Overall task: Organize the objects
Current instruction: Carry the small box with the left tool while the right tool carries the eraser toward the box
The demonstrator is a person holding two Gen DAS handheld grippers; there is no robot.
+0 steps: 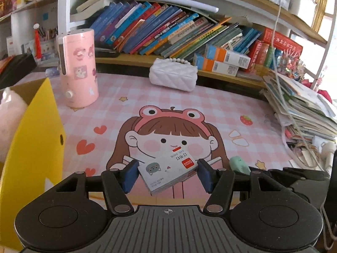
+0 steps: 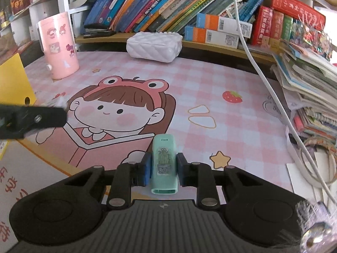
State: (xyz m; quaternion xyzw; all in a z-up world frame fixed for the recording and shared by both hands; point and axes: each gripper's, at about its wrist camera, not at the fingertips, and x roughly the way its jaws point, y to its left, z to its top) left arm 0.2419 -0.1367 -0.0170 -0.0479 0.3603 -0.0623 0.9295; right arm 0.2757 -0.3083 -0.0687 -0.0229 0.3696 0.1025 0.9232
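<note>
Left gripper jaws clamp staple box: light cardboard, crushable, hold flat sides. Right gripper jaws clamp green stapler: rigid, smooth plastic.

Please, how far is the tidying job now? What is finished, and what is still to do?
Done: nothing is clearly stored yet, though a pink soft thing already sits in the yellow box. In hand: the left gripper clamps a staples box, and the right gripper clamps a mint stapler. Left: placing both; the white quilted case and pink canister remain on the desk mat.
</note>
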